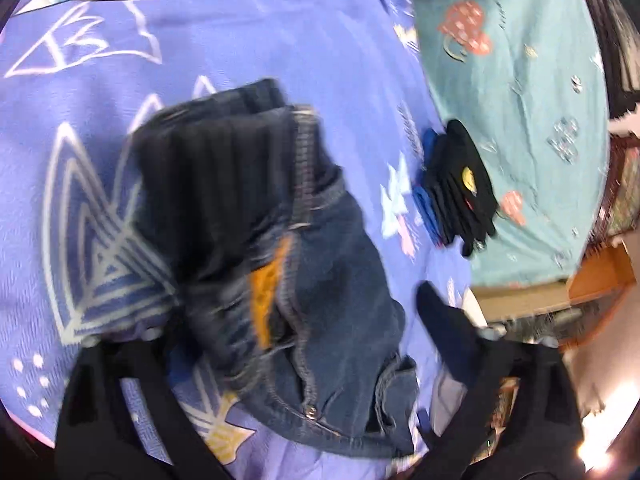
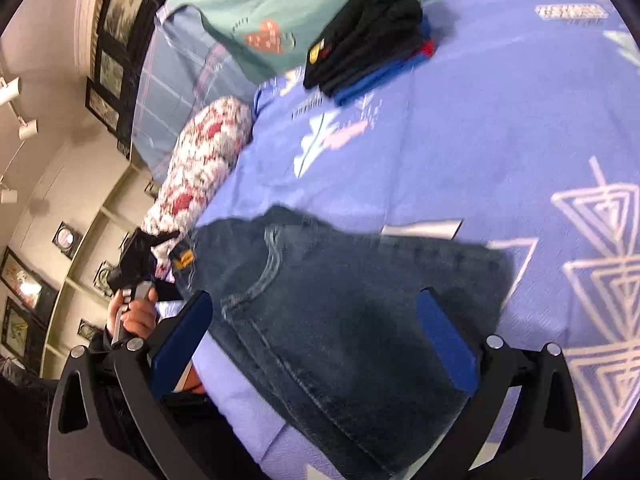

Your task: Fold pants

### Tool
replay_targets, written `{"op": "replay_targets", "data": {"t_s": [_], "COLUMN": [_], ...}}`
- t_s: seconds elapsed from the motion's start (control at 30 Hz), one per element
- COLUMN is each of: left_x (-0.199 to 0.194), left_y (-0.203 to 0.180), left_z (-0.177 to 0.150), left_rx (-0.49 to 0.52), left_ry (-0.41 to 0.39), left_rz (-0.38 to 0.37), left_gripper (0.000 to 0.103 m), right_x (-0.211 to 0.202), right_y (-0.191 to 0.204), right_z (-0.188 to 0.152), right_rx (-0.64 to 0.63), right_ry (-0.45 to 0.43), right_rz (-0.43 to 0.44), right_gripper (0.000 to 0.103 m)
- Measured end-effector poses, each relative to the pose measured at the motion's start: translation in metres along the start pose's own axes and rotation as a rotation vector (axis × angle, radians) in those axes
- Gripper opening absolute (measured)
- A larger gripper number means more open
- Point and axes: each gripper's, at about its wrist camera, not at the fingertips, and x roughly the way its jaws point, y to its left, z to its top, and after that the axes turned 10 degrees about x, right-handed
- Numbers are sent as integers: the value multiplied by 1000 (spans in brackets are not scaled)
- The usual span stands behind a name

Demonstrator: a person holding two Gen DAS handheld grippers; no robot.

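A wide lilac bedspread printed with white geometric shapes covered most of the bed in both wrist views. Beyond it lay a teal sheet with small pink motifs, and in the right wrist view a grey checked pillow and a red-and-white patterned bolster sat at the bedspread's edge, with a wall of framed pictures behind.

The jeans, dark blue denim, lay bunched and partly folded on the bedspread, near the bed's edge. In the left wrist view they showed the waistband, a metal button and an orange label, with a dark ribbed layer on top; that view was blurred by motion.

A folded stack of dark clothes, with blue and red layers beneath the black, rested well apart from the jeans where the bedspread met the teal sheet.

The right gripper stood wide apart over the jeans, its blue-padded fingers on either side of the denim; neither pad visibly pressed on the cloth. The left gripper had its jaws fairly wide, with the waistband end of the jeans between them. Its left finger was hidden behind the cloth, so whether it gripped could not be told. In the right wrist view a hand held the left gripper's handle beside the jeans' label corner.
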Motion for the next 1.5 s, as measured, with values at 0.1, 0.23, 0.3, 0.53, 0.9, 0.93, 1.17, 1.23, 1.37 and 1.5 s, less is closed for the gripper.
{"op": "replay_targets", "data": {"t_s": [0.1, 0.23, 0.3, 0.53, 0.9, 0.93, 1.17, 1.23, 1.37, 1.5], "left_x": [-2, 3, 11, 20, -16, -10, 108, 110, 83, 42], "left_y": [4, 16, 17, -12, -191, -206, -248, -246, -251, -255], "left_z": [0, 2, 4, 8, -100, -117, -266, -295, -294, -297], "left_rx": [6, -47, -55, 56, 921, 996, 1615, 1764, 1775, 1800], "left_ry": [-10, 16, 36, -8, -75, -53, 200, 108, 120, 60], "left_rz": [25, -23, -29, 6, 45, 33, 204, 295, 192, 106], "left_gripper": [36, 45, 58, 40, 28, 29, 54, 55, 97, 100], "right_x": [3, 6, 4, 6, -15, -22, -42, -32, -21, -13], "right_y": [-1, -4, -4, -2, -13, -16, -31, -39, -36, -18], "right_z": [-1, -4, -4, -8, -3, 1, 15, 11, 8, 13], "right_rx": [5, 19, 24, 18, 87, 101, 283, 354, 375, 305], "right_ry": [12, 29, 22, 24, -59, -73, -71, -2, 66, 94], "right_rz": [-11, -11, 0, -13, -22, -26, 166, 180, 180, 105], "right_gripper": [102, 102, 102, 102, 102, 102, 102, 102, 102, 102]}}
